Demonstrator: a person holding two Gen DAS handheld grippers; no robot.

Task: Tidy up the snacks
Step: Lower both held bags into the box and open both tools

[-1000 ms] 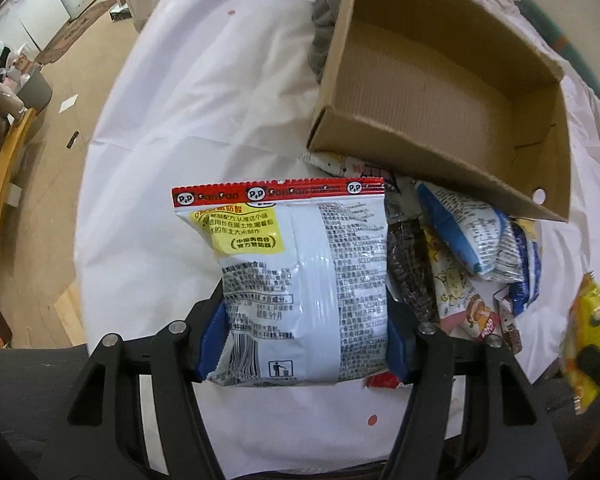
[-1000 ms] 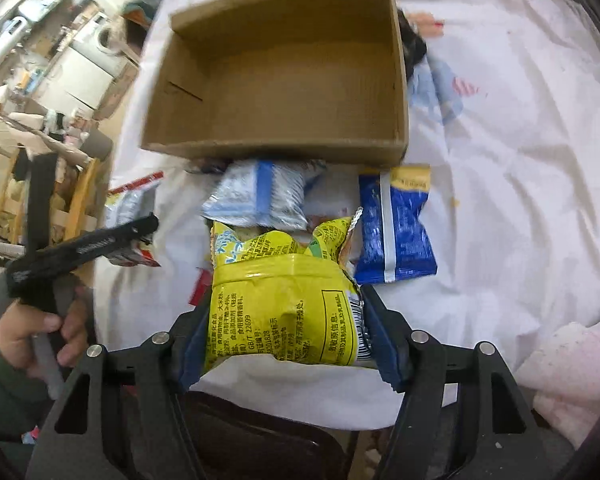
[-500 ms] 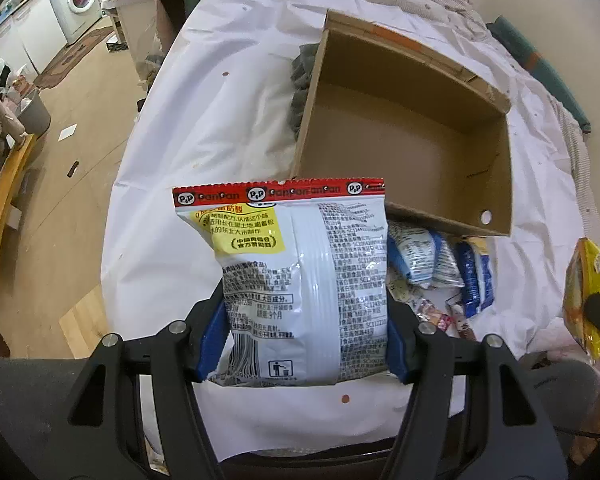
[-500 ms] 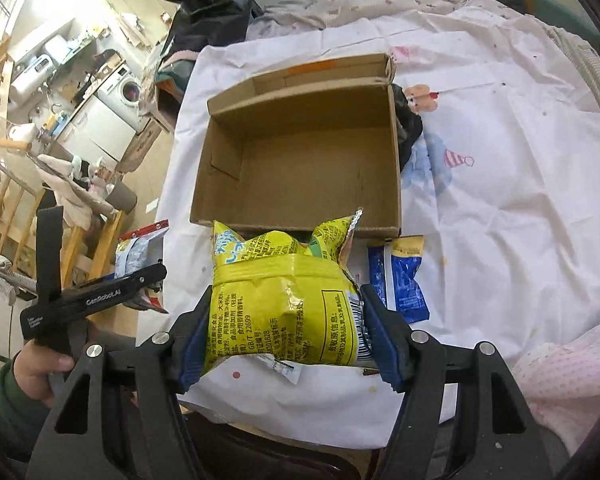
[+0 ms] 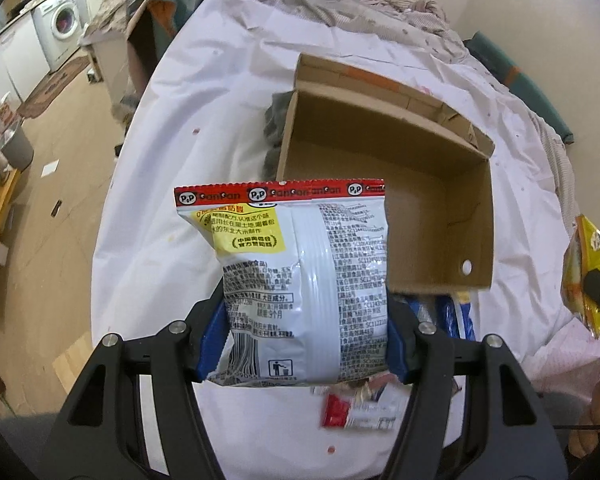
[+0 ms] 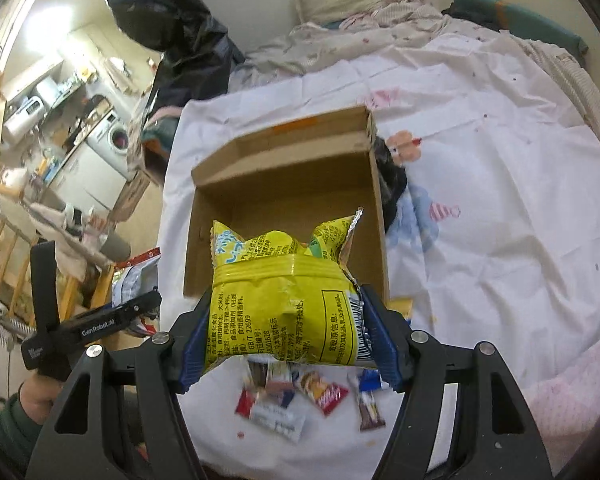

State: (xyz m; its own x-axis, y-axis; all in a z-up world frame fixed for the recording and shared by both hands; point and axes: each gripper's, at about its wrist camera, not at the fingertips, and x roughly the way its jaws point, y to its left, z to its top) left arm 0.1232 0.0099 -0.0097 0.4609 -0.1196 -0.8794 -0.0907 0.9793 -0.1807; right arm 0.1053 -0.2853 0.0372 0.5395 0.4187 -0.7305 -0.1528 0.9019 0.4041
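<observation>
My left gripper (image 5: 300, 344) is shut on a white snack bag with a red top strip (image 5: 300, 272), held up in front of the open cardboard box (image 5: 388, 184). My right gripper (image 6: 284, 336) is shut on a yellow snack bag (image 6: 284, 292), raised before the same cardboard box (image 6: 284, 184), which shows nothing inside. In the left wrist view the yellow bag (image 5: 588, 268) appears at the right edge. Several small snack packets (image 6: 300, 396) lie on the white sheet below the yellow bag. A red and white packet (image 5: 356, 412) lies under the left gripper.
The box stands on a bed covered by a white printed sheet (image 6: 492, 208). A dark cloth (image 6: 392, 184) lies against the box's side. Blue packets (image 5: 456, 316) lie by the box's near wall. Left of the bed are the wooden floor (image 5: 60, 208) and a washing machine (image 5: 60, 24).
Both grippers have risen with their bags still gripped. The box now looks smaller and farther off, and more of the bed and room shows in both views.
</observation>
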